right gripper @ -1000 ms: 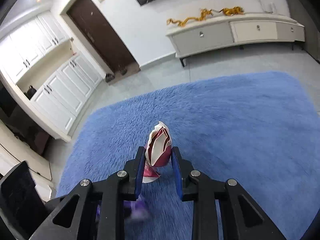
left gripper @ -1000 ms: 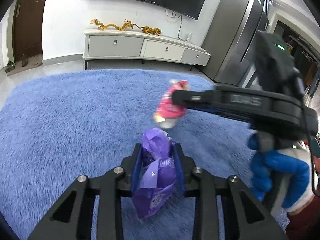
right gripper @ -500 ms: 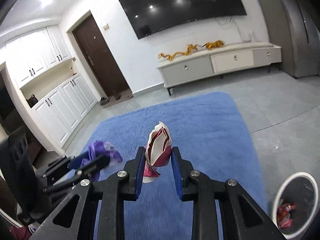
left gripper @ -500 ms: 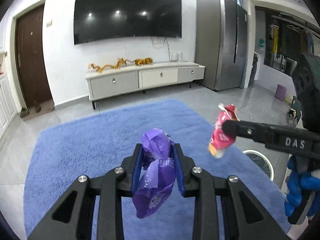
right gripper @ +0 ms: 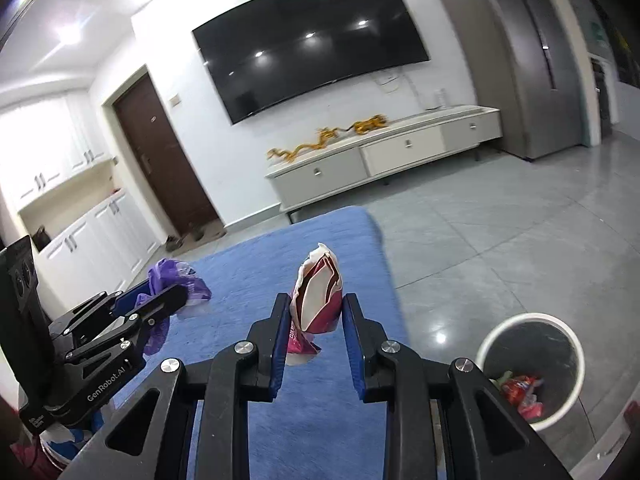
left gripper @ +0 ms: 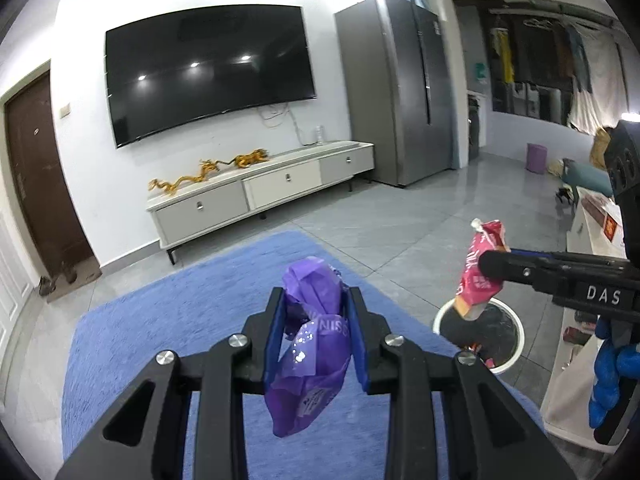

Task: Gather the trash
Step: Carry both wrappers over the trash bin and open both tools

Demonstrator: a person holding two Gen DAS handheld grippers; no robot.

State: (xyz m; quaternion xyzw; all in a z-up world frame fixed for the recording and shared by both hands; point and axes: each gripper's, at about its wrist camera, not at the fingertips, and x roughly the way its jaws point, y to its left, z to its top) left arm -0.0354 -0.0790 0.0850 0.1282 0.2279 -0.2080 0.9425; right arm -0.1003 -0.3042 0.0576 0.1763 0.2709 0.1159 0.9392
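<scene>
My left gripper (left gripper: 316, 300) is shut on a crumpled purple plastic bag (left gripper: 310, 344), held in the air above the blue rug (left gripper: 160, 328). My right gripper (right gripper: 314, 308) is shut on a torn red snack wrapper (right gripper: 316, 304). In the left wrist view the red wrapper (left gripper: 480, 272) hangs over the near rim of a white round trash bin (left gripper: 516, 344). In the right wrist view the bin (right gripper: 532, 364) stands on the grey tiles at lower right and holds red wrappers. The left gripper (right gripper: 160, 300) with the purple bag (right gripper: 176, 278) shows at left.
A white TV cabinet (left gripper: 260, 192) stands at the far wall under a black TV (left gripper: 208, 76). A grey fridge (left gripper: 404, 92) stands at the right. A white low table edge (left gripper: 580, 320) is close to the bin at right. White cupboards (right gripper: 60, 216) line the left wall.
Both grippers have risen and swung to the right with their trash. The bin has come into fuller view, and the red wrapper now hangs over its near rim.
</scene>
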